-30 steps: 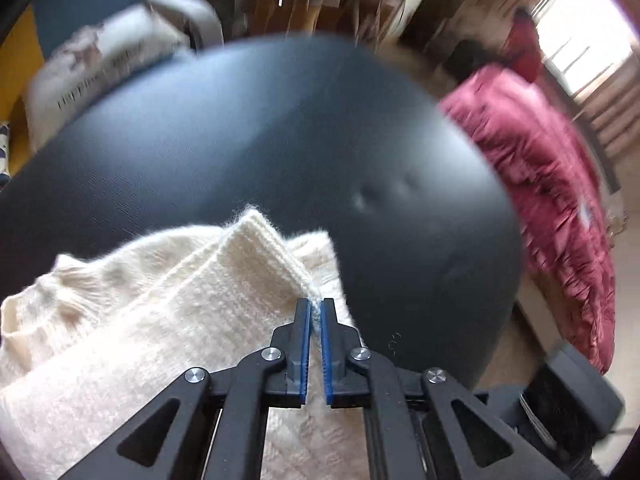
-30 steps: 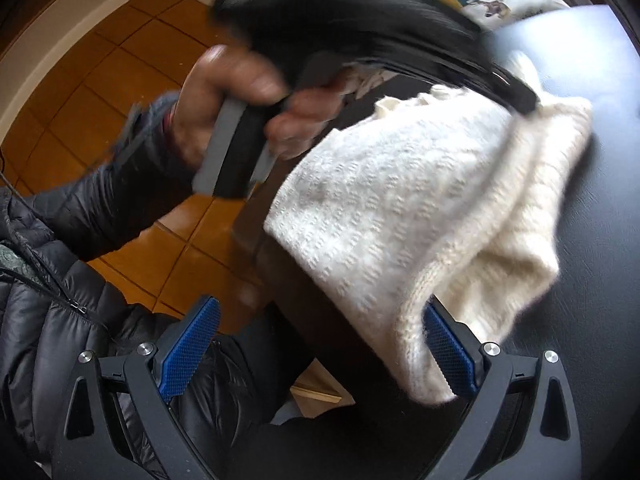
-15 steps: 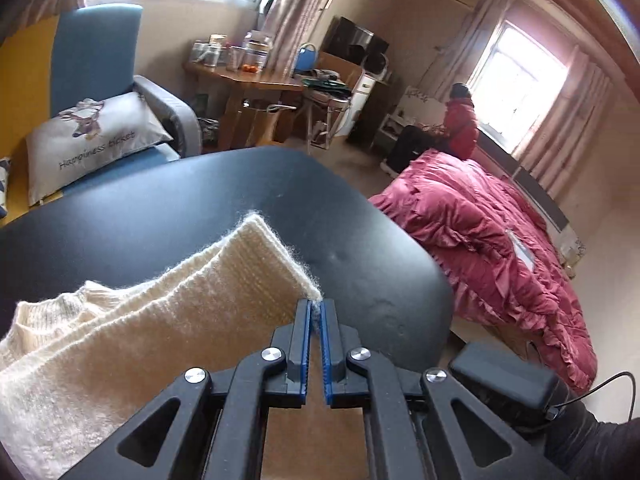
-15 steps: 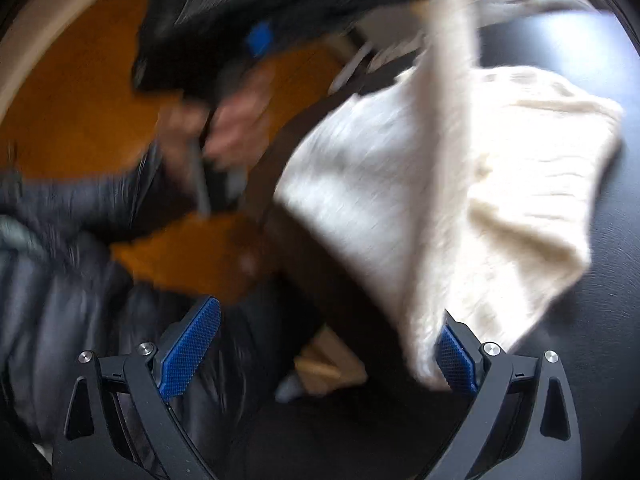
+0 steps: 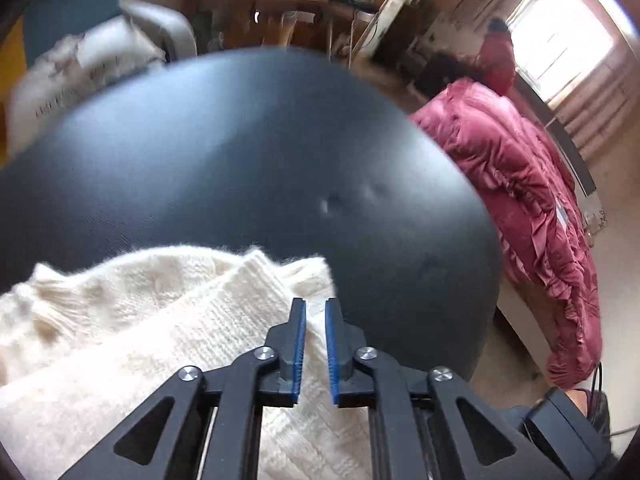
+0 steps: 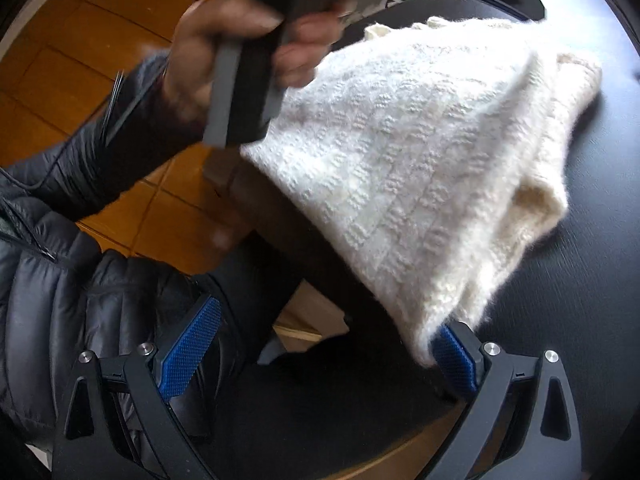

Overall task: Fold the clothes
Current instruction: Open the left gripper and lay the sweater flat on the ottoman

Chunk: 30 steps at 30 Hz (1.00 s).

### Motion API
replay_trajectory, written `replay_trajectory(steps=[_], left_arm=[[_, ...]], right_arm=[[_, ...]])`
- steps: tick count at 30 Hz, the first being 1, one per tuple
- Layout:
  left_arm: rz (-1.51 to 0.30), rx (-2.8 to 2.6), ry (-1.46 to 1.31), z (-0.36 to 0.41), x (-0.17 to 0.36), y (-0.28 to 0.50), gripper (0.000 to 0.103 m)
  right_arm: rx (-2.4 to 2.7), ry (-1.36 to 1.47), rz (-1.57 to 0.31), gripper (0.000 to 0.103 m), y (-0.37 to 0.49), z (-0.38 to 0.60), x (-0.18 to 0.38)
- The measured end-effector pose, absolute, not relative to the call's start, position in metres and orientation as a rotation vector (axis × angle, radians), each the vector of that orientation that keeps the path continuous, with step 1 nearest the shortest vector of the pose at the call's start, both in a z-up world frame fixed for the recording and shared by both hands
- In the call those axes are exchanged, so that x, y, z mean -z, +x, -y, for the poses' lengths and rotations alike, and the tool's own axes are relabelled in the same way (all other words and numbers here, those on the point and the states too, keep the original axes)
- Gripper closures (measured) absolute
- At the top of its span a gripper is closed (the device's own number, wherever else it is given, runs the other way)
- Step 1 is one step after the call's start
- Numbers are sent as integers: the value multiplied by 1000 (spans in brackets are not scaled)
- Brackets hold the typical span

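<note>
A dark round table [image 5: 240, 168] fills the room's foreground. The cream knit sweater [image 6: 420, 152] lies on it in layers near the person's edge, one fold already laid. The left gripper [image 5: 315, 344] has its jaws opening, the knit between the blue pads but not pinched. The right gripper [image 6: 320, 352] stands spread wide, the sweater's hem draped just over its right-hand pad. Judging by the loose bulk, more folds and squaring remain.

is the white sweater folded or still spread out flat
Folded, loosely. The cream sweater lies doubled in layers on the black table, its near edge overhanging; how neat the fold is cannot be told.
</note>
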<state>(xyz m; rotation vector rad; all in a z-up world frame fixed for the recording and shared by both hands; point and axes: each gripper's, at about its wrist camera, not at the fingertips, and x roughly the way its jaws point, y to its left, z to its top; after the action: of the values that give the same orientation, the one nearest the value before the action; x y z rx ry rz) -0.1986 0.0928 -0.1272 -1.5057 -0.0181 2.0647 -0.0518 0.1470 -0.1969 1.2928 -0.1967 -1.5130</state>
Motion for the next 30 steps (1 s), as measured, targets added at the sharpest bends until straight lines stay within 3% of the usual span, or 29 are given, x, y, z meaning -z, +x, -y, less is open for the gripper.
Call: replay_trajectory(steps=[7, 14, 19, 27, 30], left_arm=[[264, -2100, -1435, -35, 115, -196, 89], [282, -2319, -1303, 59, 90, -163, 88], [246, -2425, -1316, 106, 99, -144, 88], [206, -2435, -1279, 113, 121, -137, 88], [220, -2437, -1310, 117, 132, -141, 88]], right_arm=[[1711, 1276, 141, 3, -47, -169, 169], [1766, 1114, 286, 3, -58, -149, 146], [1785, 1321, 232, 3, -74, -127, 196], [1914, 1179, 293, 3, -103, -110, 143], [1964, 1221, 337, 3, -137, -103, 151]])
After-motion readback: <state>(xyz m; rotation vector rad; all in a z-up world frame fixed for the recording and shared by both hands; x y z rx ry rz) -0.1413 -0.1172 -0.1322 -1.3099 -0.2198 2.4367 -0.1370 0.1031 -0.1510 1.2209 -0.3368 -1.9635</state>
